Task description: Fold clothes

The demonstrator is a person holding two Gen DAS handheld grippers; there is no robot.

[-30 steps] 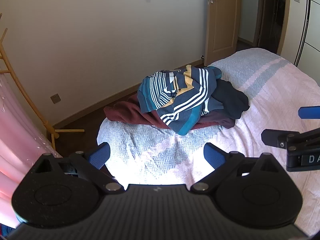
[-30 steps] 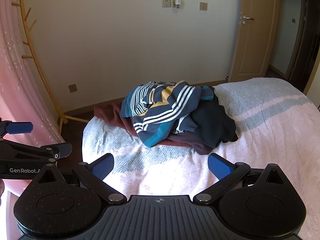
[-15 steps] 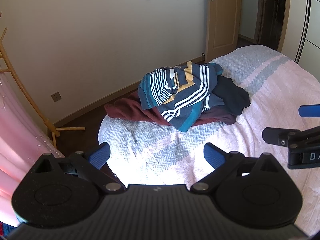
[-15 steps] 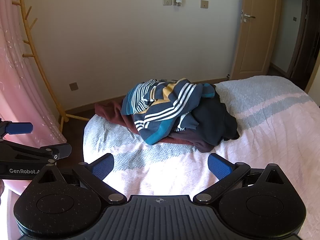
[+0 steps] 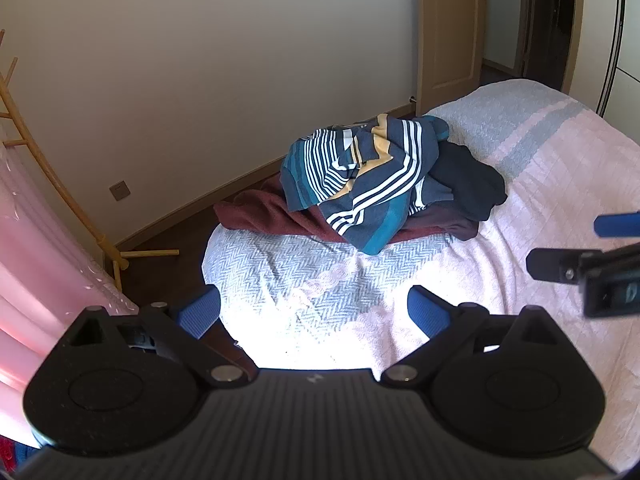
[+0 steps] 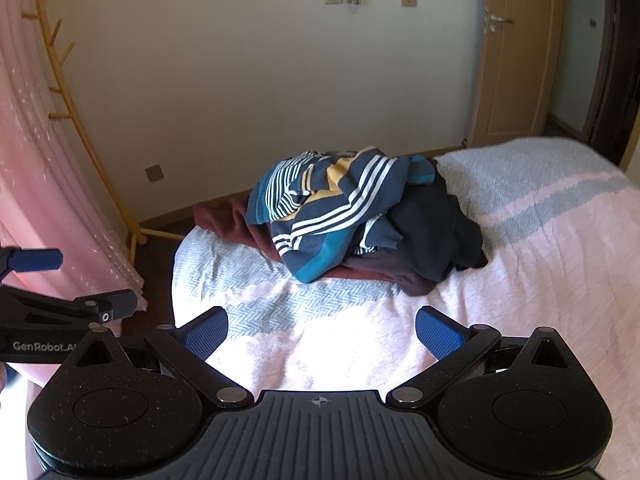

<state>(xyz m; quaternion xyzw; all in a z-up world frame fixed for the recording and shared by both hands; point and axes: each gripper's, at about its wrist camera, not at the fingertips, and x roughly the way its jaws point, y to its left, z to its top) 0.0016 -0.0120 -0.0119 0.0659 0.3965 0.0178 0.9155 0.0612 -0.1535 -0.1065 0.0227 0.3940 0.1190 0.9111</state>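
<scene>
Both the left gripper (image 5: 314, 312) and the right gripper (image 6: 322, 332) are wide apart, holding nothing. A striped sweater (image 6: 320, 208) tops the clothes pile at 12 o'clock on the bed (image 6: 540, 248).

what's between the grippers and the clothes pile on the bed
Nothing visible. Only bare bedspread lies between the open left gripper and right gripper and the clothes pile. The striped garment sits on top, over the maroon garment and dark navy garment.

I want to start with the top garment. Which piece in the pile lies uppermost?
The striped blue garment, the only patterned one; the maroon garment and dark navy garment lie beneath it.
</scene>
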